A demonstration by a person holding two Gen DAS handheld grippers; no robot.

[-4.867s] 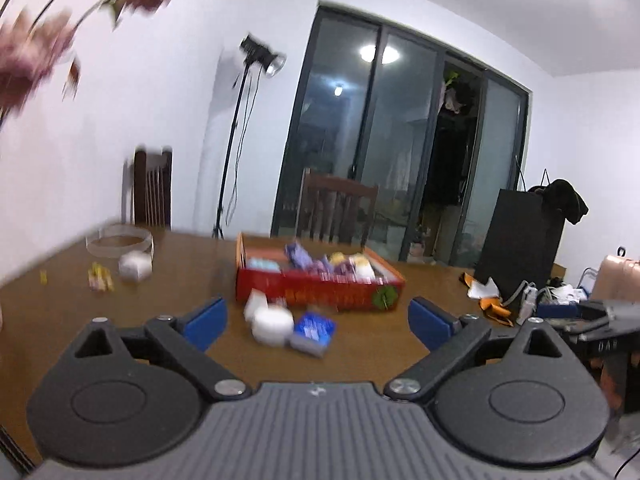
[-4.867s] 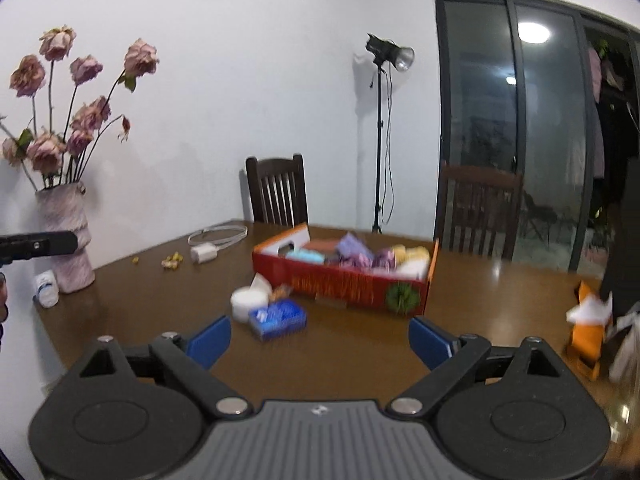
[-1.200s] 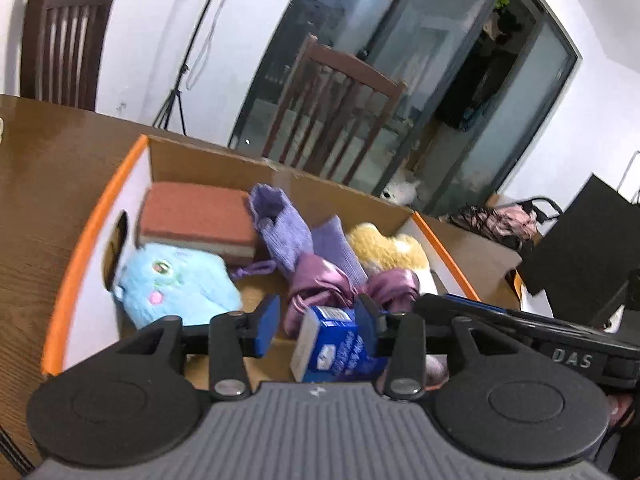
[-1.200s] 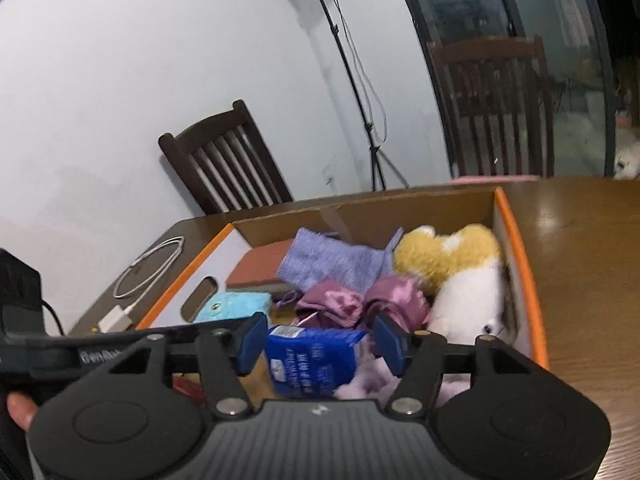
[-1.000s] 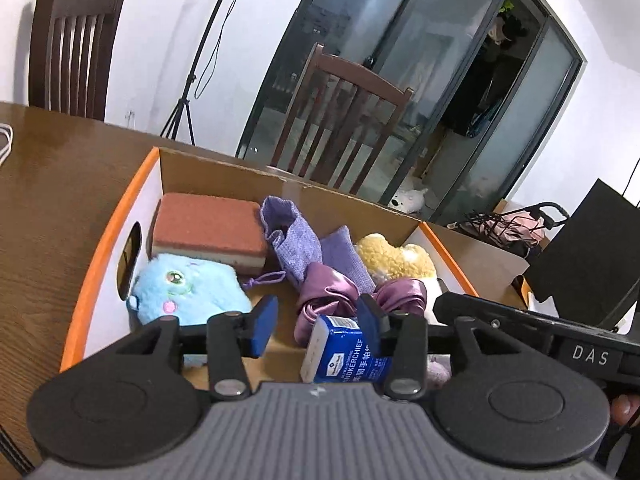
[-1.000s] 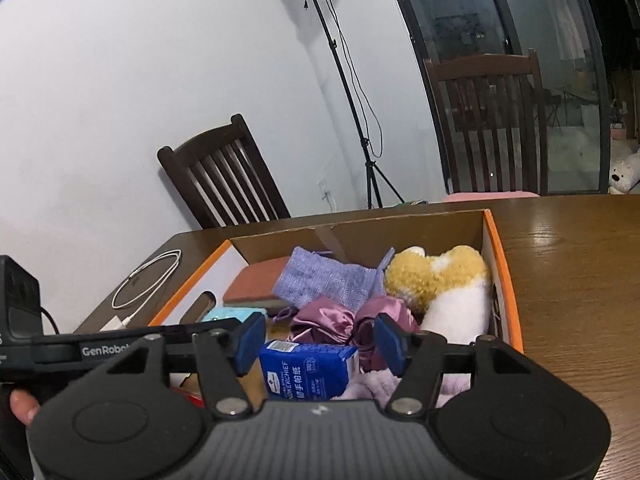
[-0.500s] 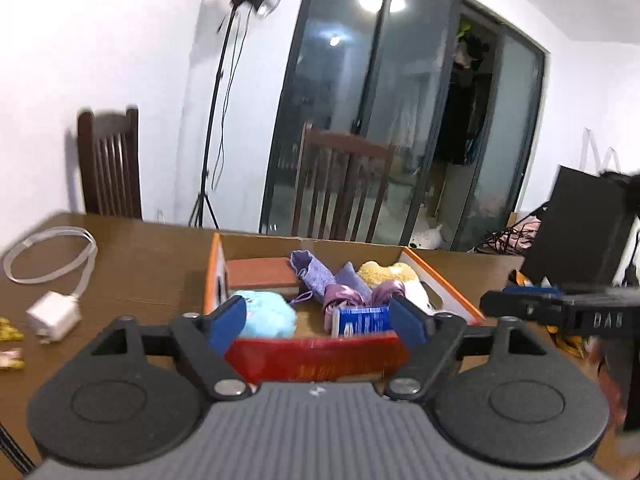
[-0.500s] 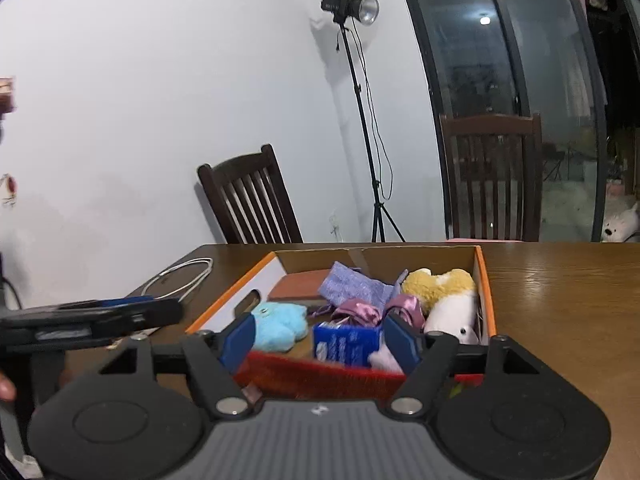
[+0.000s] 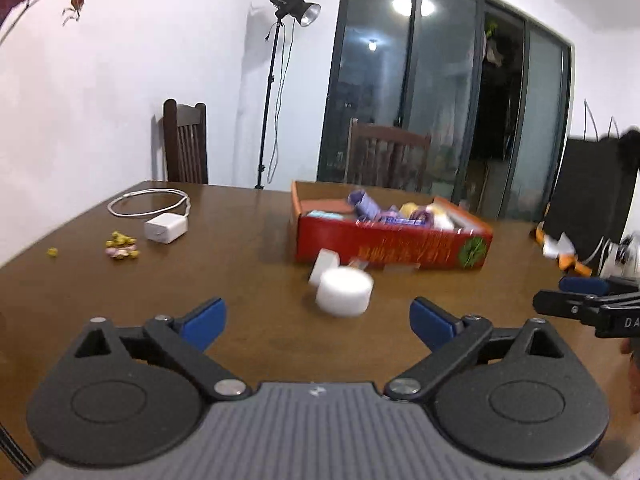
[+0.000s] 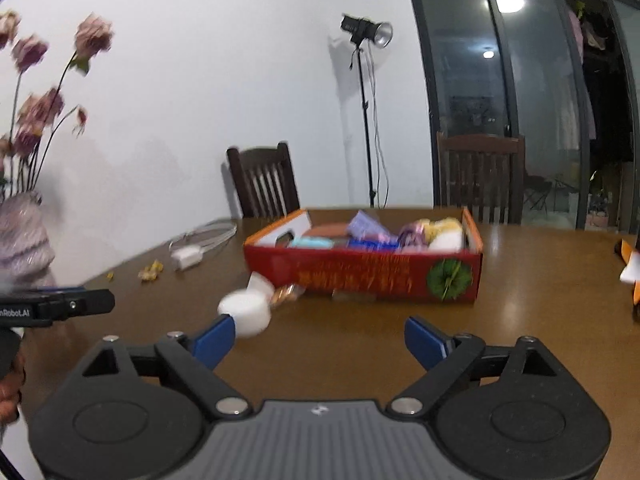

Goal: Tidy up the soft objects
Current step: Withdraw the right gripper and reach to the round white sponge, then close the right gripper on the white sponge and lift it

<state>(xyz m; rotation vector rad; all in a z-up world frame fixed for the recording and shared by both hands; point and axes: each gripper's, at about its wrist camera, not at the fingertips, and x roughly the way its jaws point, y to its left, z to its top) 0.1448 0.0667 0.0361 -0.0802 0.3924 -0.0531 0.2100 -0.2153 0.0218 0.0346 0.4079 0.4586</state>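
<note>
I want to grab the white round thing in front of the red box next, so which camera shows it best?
The left wrist view: the white round thing sits whole on the table, centred between the open left gripper fingers. In the right wrist view it is blurrier and off to the left, with its lower edge behind a blue finger.

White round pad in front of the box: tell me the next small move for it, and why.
Probably ease the left tongs forward around the white round pad. Both tongs are open and empty, the pad lies on the table outside the red box, nearly centred ahead of the left tongs.
</note>
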